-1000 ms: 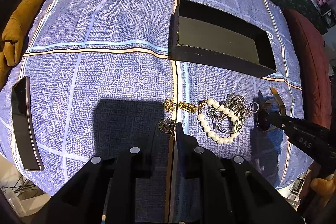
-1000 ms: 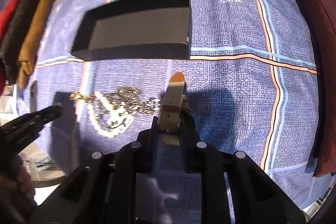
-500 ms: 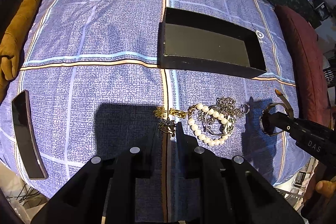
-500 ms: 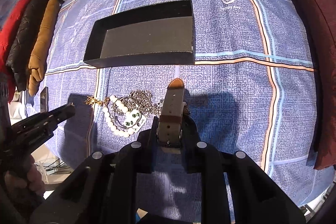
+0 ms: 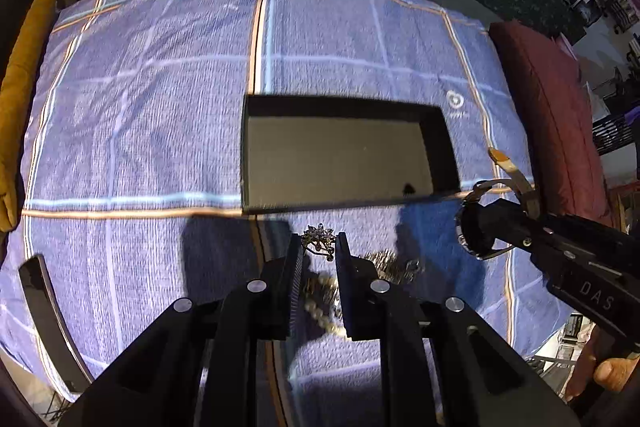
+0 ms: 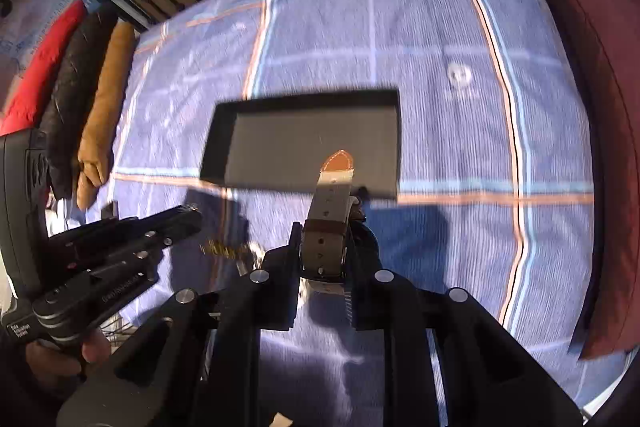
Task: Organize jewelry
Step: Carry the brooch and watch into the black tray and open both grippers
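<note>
My left gripper (image 5: 318,247) is shut on a small silver flower brooch (image 5: 319,242) and holds it above the blue checked cloth, in front of the black open box (image 5: 344,155). A pearl bracelet (image 5: 324,311) and chains lie below, partly hidden by the fingers. My right gripper (image 6: 322,247) is shut on a wristwatch with a tan strap (image 6: 330,211), raised in front of the box (image 6: 308,147). The watch also shows in the left wrist view (image 5: 480,223), at the box's right corner.
A black phone (image 5: 48,315) lies at the cloth's left edge. A dark red cushion (image 5: 556,115) lines the right side, a mustard cushion (image 5: 20,99) the left. A metal railing stands behind the cloth.
Both grippers have risen and moved toward the box. The left gripper has taken hold of the brooch and lifted it off the cloth. The right still holds the watch.
</note>
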Demonstrator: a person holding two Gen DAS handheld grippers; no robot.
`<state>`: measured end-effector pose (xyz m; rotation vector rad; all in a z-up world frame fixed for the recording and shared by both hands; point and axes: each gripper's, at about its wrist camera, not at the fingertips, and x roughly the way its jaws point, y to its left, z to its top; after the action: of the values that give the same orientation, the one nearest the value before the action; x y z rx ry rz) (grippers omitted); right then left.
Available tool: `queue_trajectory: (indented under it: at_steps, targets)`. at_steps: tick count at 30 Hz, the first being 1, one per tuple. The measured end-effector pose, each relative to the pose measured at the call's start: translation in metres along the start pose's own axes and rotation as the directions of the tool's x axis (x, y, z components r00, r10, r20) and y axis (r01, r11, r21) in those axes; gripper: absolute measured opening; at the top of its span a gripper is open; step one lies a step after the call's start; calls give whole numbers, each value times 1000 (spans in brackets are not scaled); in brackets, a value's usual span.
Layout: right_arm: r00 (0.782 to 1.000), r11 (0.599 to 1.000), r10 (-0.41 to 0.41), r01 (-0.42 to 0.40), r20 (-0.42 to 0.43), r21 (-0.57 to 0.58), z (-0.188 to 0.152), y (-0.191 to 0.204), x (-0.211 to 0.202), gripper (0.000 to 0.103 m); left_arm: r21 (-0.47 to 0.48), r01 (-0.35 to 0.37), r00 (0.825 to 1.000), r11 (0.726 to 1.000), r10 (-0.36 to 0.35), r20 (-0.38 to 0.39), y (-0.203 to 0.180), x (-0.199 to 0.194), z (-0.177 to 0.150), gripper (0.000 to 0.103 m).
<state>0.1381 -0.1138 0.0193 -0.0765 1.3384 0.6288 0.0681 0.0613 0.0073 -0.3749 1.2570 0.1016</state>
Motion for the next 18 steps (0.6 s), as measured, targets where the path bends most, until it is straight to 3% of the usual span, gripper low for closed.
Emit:
queue_trajectory:
  at_steps: [5, 10, 11, 12, 13, 14, 18]
  targets:
    - [1000, 999, -15, 14, -19, -44, 39, 4, 27, 19, 32, -16, 999, 999, 15, 31, -7, 12, 41, 16]
    - [995, 999, -34, 30, -97, -44, 48, -6, 64, 19, 31, -51, 999, 998, 51, -14, -1, 38, 57, 18]
    - [994, 998, -51, 46, -101, -49, 48, -7, 66, 20, 35, -56, 998, 998, 57, -22, 0, 42, 58, 22]
    - [993, 997, -67, 62, -94, -55, 48, -8, 66, 23, 42, -73, 997, 996, 74, -25, 0, 44, 58, 32]
    - [993, 995, -84, 79, -84, -61, 47, -9, 64, 39, 45, -93, 995, 995, 94, -19, 1, 43, 58, 44]
    - [993, 994, -91, 86, -74, -61, 46, -11, 61, 46, 44, -99, 995, 994, 100, -10, 3, 41, 56, 48]
    - [995, 995, -84, 81, -57, -51, 29, -18, 47, 49, 42, -126, 992, 991, 126, 3, 12, 27, 41, 72]
